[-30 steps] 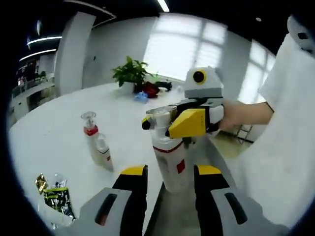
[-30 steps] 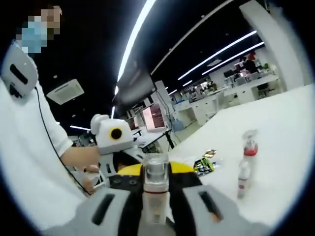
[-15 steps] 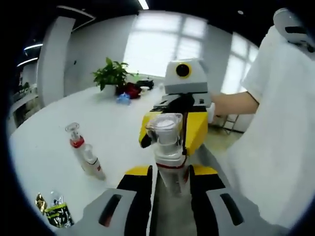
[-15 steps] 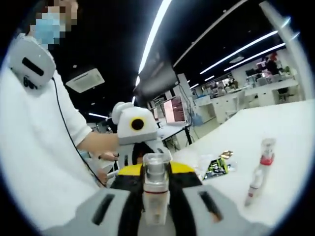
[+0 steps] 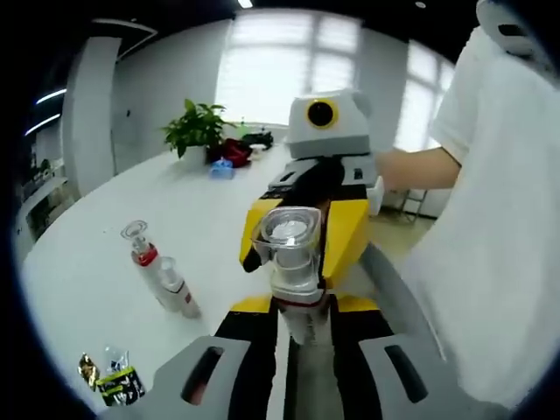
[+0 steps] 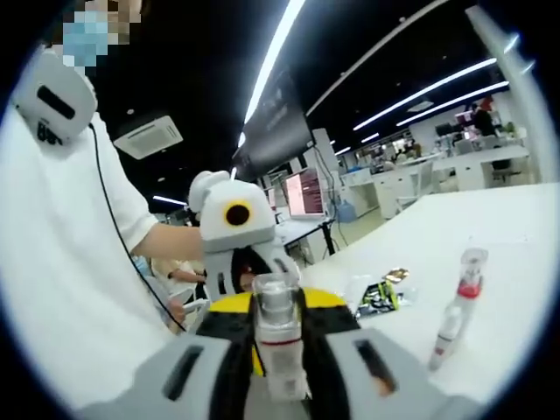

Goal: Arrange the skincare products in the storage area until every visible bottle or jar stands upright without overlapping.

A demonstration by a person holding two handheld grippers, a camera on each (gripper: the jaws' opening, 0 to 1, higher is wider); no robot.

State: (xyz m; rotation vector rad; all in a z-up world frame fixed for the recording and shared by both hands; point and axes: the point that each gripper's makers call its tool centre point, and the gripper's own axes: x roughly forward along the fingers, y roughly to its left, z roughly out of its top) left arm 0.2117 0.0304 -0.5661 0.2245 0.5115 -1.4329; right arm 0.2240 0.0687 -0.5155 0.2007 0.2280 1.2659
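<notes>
Both tools pinch one clear-capped bottle [image 5: 291, 262] between them: left tool [image 5: 297, 308] at its body, right tool [image 6: 280, 306] facing. Two small bottles [image 5: 162, 276] lean together on the white surface [image 5: 96, 262], left of the left tool.

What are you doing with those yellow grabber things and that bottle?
A person is holding one bottle with both grippers at once. The left gripper clamps its lower body while the right gripper grips it near the clear cap. Two more bottles, a tall spray bottle and a small bottle, lean together on the white table, and a crinkly packet lies nearby.
</notes>
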